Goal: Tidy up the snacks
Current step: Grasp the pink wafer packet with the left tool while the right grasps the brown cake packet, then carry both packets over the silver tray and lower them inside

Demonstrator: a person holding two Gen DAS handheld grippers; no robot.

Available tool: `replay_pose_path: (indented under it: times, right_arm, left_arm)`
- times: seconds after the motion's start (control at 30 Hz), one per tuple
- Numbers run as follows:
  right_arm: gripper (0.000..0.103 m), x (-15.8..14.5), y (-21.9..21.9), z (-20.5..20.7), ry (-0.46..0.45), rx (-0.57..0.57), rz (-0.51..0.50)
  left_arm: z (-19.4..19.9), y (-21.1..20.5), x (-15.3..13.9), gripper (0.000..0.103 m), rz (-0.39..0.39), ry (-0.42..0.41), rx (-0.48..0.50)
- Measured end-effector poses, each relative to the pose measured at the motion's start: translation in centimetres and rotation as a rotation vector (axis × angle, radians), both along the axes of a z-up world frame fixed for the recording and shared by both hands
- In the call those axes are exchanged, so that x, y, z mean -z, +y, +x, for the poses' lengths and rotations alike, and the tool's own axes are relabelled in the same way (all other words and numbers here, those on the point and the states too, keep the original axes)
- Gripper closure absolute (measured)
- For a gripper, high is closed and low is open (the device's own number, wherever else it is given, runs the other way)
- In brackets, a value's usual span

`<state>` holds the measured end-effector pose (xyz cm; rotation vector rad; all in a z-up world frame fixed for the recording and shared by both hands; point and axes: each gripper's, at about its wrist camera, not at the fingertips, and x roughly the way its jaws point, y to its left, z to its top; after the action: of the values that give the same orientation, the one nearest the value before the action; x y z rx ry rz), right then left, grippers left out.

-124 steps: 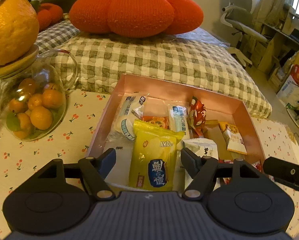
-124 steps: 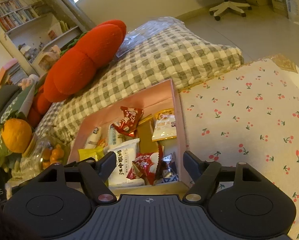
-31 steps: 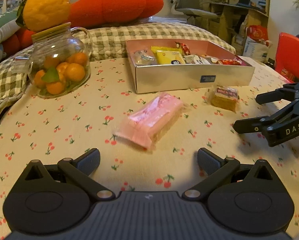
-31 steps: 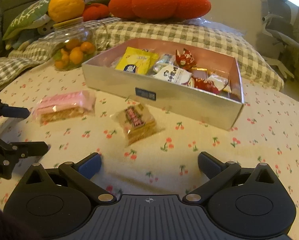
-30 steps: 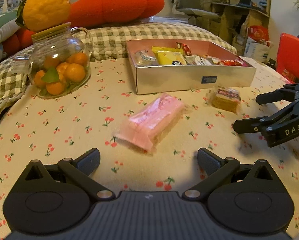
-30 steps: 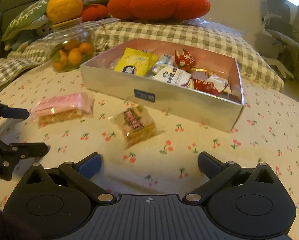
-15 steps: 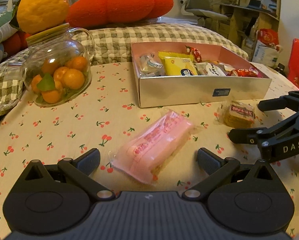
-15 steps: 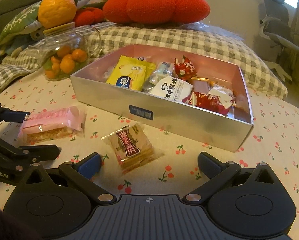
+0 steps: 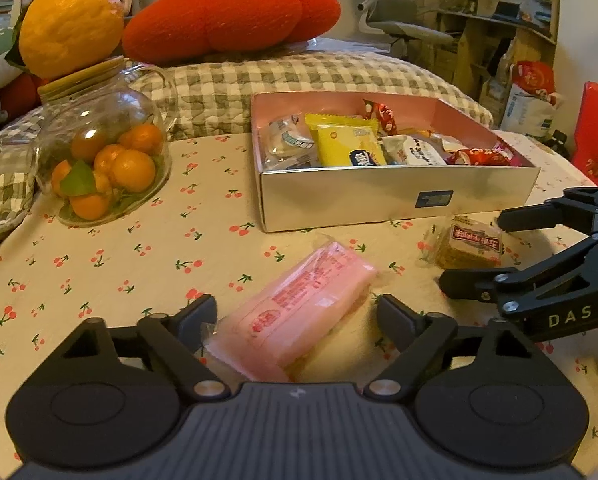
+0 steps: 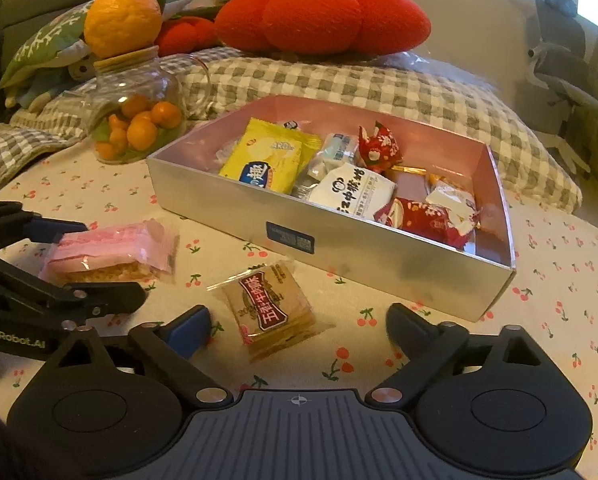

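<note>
A long pink snack pack point(image 9: 299, 306) lies on the cherry-print cloth, its near end between the fingers of my open left gripper point(image 9: 297, 318). It also shows in the right wrist view point(image 10: 111, 250). A small square brown snack pack point(image 10: 273, 308) with a red label lies between the fingers of my open right gripper point(image 10: 297, 326). The same pack shows in the left wrist view point(image 9: 469, 242) between the right gripper's fingers point(image 9: 471, 282). A silver box point(image 10: 339, 242) with a pink inside holds several wrapped snacks just beyond both packs.
A glass jar of small oranges point(image 9: 103, 160) with a big orange on its lid stands at the left. Checked cushions point(image 9: 299, 80) and a red plush pillow point(image 9: 227, 20) lie behind the box. A red object point(image 9: 597, 132) is at the far right.
Both grippers have moved forward and down. The pink pack now lies between the left fingers and the brown pack between the right fingers. Both stay open.
</note>
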<state>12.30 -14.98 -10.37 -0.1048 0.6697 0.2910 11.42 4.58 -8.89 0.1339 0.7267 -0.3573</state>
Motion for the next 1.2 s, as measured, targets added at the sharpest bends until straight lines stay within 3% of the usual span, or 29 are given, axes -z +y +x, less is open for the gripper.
replay_pose_path:
  times: [0.3,0.53,0.9,1.2]
  right_arm:
    - [0.037,-0.5,0.9,-0.5,-0.016,-0.042,-0.024]
    - [0.054,-0.7,1.3,-0.7,-0.02,-0.052,-0.039]
    - [0.069,-1.2,1.6,-1.0,0.007,-0.055,-0.03]
    - [0.069,-1.7,1.4,-1.3,0.053,-0.035,-0.004]
  left_arm:
    - [-0.2,-0.6,-0.5,0.045,-0.011,0.013,0.002]
    - [-0.4,-1.2,-0.7,0.052,-0.031,0.036,-0.007]
    - [-0.7,-1.8,-1.4,0.061,-0.1,0.083,-0.081]
    - [-0.8,-2.2,-2.0,0.068,-0.106,0.137,-0.127]
